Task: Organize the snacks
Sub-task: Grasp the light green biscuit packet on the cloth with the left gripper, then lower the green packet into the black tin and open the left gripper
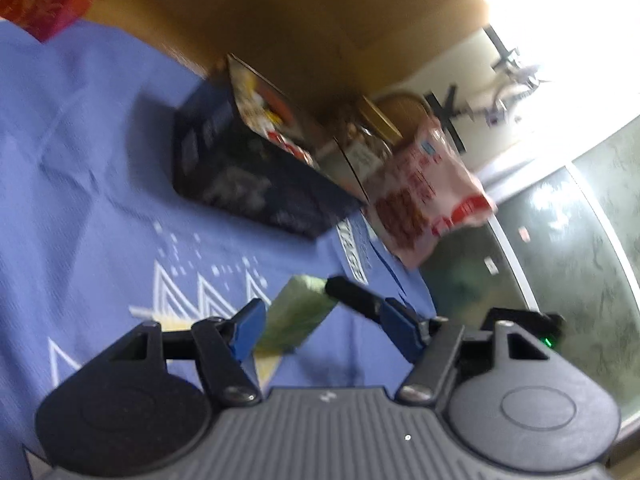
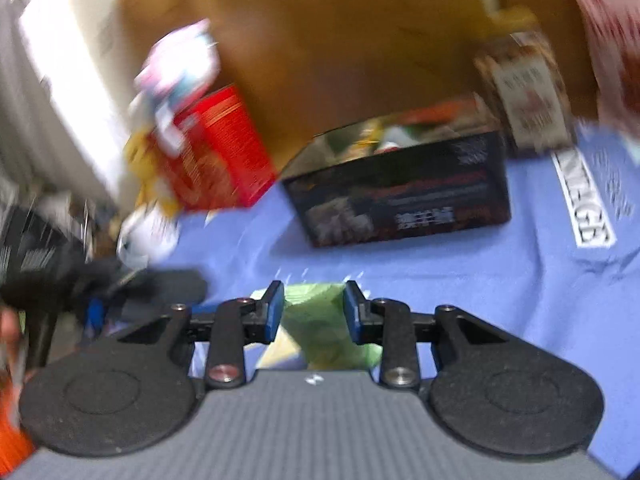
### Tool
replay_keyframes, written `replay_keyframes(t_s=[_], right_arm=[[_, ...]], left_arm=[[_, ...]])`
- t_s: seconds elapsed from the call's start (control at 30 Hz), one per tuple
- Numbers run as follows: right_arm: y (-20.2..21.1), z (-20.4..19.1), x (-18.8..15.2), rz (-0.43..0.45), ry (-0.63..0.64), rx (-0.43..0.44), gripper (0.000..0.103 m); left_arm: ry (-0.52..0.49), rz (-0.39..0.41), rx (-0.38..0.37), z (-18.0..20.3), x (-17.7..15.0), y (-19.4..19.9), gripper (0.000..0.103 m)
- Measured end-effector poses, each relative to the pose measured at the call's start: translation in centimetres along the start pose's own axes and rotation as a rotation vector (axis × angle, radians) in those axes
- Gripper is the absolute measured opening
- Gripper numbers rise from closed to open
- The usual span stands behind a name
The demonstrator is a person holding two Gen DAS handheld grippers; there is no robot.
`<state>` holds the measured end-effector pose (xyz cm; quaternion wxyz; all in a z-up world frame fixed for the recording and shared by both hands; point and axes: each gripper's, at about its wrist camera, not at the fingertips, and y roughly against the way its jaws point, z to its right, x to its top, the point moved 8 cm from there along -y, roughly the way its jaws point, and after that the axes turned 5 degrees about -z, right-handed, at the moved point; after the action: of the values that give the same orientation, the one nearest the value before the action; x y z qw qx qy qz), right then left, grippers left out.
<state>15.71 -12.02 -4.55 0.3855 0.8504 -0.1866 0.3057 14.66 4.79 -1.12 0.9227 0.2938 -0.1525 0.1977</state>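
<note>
Beside the dark box (image 2: pixel 400 184), right gripper (image 2: pixel 312 312) fingers clamp a green packet (image 2: pixel 320 320); left gripper (image 1: pixel 320 320) fingers gape.

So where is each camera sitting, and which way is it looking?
Left wrist view: sits on the left hand-held gripper, looking forward and down over the blue cloth at the dark box; its own fingers show, with the green packet between them.
Right wrist view: sits on the right hand-held gripper, facing the dark box and red box; its fingers squeeze the green packet.
Shared: green packet, dark box, blue cloth, brown cardboard.
</note>
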Motion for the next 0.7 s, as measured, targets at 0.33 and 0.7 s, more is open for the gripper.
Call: replay_keyframes(t_s=[0.33, 0.7], right_arm=[[-0.1, 2.7, 0.1, 0.079, -0.038, -0.049, 0.055], [-3.7, -0.8, -4.0, -0.027, 0.428, -0.233, 0.033]], left_arm=[[0.004, -0.049, 0.089, -2.1, 1.6, -4.0, 0.065], [-0.126, -0.115, 0.203, -0.4, 0.1, -7.5, 0.039]])
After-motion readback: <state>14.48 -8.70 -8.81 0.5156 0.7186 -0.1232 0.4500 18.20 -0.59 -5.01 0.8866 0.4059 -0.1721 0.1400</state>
